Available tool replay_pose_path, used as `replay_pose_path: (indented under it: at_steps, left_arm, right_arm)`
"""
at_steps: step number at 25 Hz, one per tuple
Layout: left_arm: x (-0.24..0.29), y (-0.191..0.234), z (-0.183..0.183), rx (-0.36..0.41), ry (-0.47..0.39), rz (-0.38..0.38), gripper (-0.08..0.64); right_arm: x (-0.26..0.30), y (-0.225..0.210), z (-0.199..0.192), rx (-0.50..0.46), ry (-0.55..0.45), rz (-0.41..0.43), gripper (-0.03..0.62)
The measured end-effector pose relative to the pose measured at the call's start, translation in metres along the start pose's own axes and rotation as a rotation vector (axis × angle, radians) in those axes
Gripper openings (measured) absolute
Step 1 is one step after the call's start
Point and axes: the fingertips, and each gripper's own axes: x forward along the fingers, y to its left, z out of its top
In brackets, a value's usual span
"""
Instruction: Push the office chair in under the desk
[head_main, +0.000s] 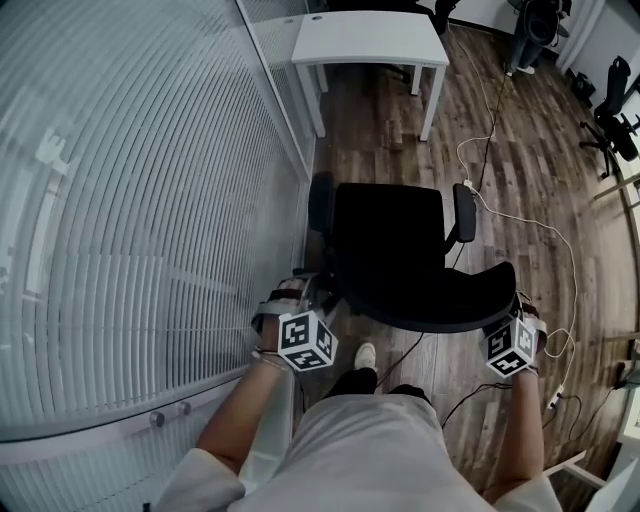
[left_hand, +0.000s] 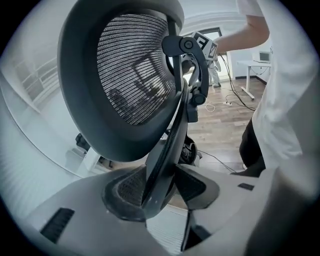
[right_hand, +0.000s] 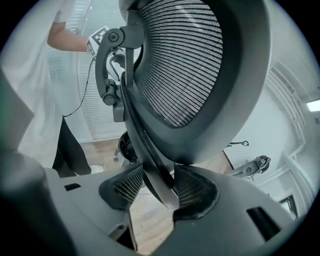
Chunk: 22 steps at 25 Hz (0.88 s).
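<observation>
The jaws of the left gripper (left_hand: 160, 189) pinch a dark bar of the backrest frame (left_hand: 172, 125) between their ribbed pads, and the jaws of the right gripper (right_hand: 160, 186) pinch the matching bar on the other side of the mesh backrest (right_hand: 190, 65). Both sets of jaws stand wide, because the bar itself is broad. In the head view the grippers sit at the two outer edges of the backrest, level with each other. The person stands directly behind the office chair (head_main: 390, 250). The chair stands on the wood floor (head_main: 520, 150) with its seat facing the white table (head_main: 370, 40), which is well apart from it, farther ahead. A glass partition (head_main: 130, 200) with blinds runs close along the chair's left side. A white cable (head_main: 520, 215) lies on the floor just beside the right armrest (head_main: 465, 215). The step in hand appears to be the grasp before the push: hold is established, but the chair is not yet under the table. The next move likely calls for equal forward pressure from both grippers so the chair rolls straight between the table legs, clear of the partition and the cable. Whether the armrests clear the tabletop cannot be judged from these views.
</observation>
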Motion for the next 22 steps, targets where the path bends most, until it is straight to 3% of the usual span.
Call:
replay_pose_path:
  at_steps: [22]
  left_arm:
    - [0.044,0.070,-0.011,-0.035,0.043,0.007,0.201]
  right_arm:
    - [0.053,-0.053,0.025,-0.006,0.025,-0.019,0.202]
